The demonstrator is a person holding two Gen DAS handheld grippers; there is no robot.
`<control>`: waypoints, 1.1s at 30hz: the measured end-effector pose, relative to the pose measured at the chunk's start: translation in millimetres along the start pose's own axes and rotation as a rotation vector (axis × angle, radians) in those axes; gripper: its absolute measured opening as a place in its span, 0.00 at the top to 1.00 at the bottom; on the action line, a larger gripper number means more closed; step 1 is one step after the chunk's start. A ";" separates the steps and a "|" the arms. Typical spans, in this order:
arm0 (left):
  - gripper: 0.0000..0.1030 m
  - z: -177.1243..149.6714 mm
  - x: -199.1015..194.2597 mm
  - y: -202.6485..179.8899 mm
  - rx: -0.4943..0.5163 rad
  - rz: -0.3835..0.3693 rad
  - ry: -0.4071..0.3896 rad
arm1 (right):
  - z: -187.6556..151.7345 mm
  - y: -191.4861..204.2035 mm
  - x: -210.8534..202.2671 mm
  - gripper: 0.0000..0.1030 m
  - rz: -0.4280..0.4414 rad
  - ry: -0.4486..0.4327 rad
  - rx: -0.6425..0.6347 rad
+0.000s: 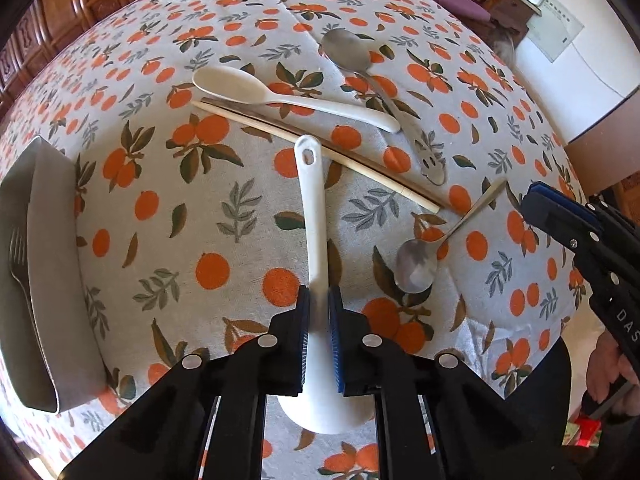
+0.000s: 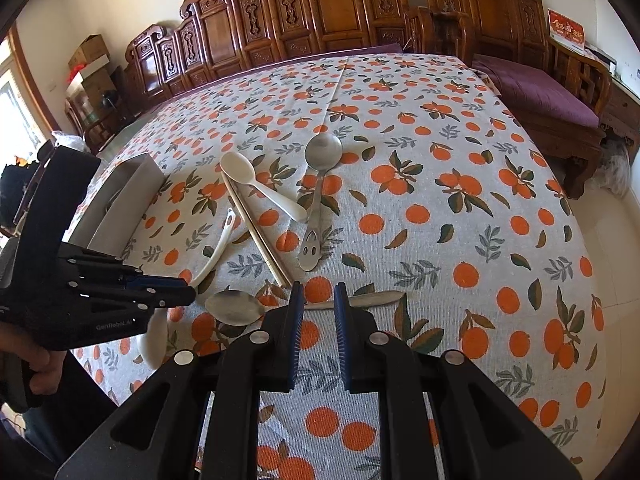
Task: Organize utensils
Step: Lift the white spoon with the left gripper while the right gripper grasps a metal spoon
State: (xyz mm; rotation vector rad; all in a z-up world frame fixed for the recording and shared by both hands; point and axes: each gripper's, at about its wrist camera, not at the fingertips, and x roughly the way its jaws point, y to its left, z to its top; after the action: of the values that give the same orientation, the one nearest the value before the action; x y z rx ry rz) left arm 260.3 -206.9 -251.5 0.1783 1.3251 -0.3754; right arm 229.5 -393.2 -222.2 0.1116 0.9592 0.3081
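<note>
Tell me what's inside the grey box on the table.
Inside the grey box, a metal fork lies along the bottom, tines toward the far end. The box's near wall hides part of the floor, so anything else lying there cannot be seen.

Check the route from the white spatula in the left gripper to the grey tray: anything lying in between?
Nothing visible. Only bare tablecloth lies between the white spatula, clamped in the left gripper, and the grey tray, which holds a fork.
</note>
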 end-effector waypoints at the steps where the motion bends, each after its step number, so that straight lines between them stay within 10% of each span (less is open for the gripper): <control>1: 0.92 -0.8 -0.8 2.7 0.000 0.002 -0.003 | -0.2 0.8 0.2 0.83 0.000 0.002 -0.001; 10: 0.92 -9.4 -20.5 30.5 -0.028 -0.020 -0.057 | -6.7 11.9 9.6 0.63 0.014 0.035 0.039; 33: 0.92 -28.4 -75.8 62.4 -0.016 -0.085 -0.203 | 1.3 34.3 55.0 0.63 -0.237 0.085 0.190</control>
State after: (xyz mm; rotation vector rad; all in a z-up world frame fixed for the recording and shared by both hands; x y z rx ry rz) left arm 242.6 -126.9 -190.4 0.0678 1.1373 -0.4429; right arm 252.8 -343.7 -256.9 0.1580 1.0733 0.0028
